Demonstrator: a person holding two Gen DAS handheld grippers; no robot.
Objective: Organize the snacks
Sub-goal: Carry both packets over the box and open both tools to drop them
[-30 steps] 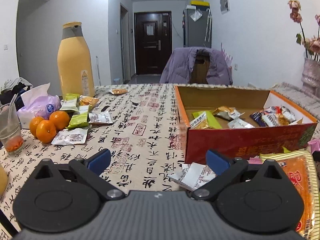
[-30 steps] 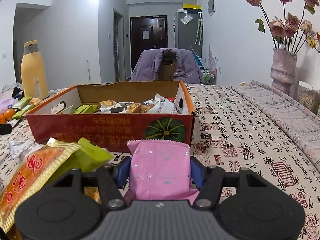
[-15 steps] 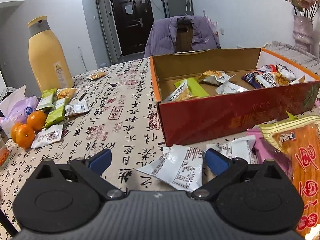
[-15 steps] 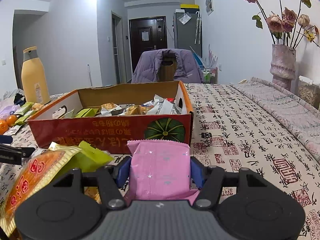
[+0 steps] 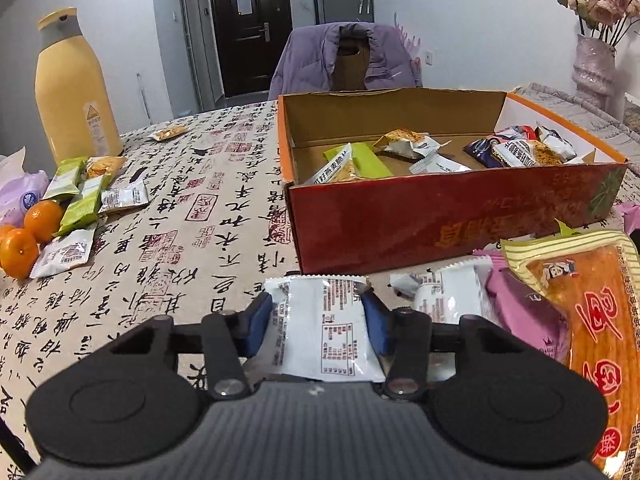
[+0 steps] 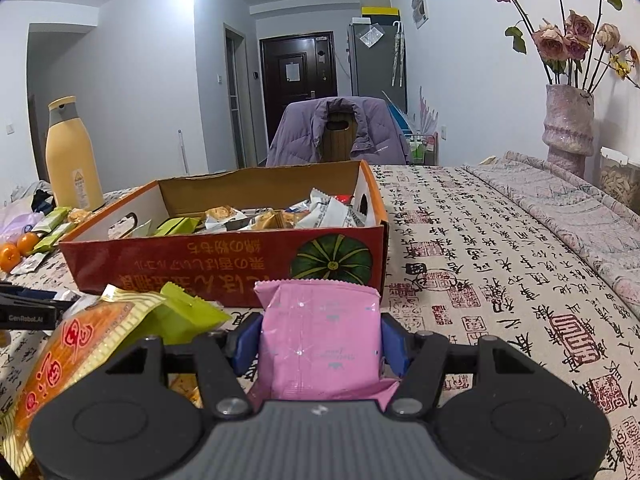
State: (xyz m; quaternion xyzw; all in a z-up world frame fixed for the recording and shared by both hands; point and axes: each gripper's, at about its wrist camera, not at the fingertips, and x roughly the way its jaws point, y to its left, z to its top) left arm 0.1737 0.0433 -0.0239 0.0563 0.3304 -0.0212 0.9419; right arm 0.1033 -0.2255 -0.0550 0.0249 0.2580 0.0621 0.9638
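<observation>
A table under a cream cloth printed with black and red calligraphy carries one long, open red-and-orange cardboard box, which lies across the middle and holds a loose layer of wrapped snacks, too jumbled to count. One tall yellow bottle with a grey collar stands at the far left corner. One large orange-and-yellow striped snack bag lies just in front of the box. Two oranges sit at the left edge, beside a cluster of about six small green and white packets.

The left gripper has just been closing its jaws, and its blue pads now pinch one white printed snack packet in front of the box; a second white packet lies just to its right. The right gripper pinches one pink foil packet between its blue pads, also in front of the box.
</observation>
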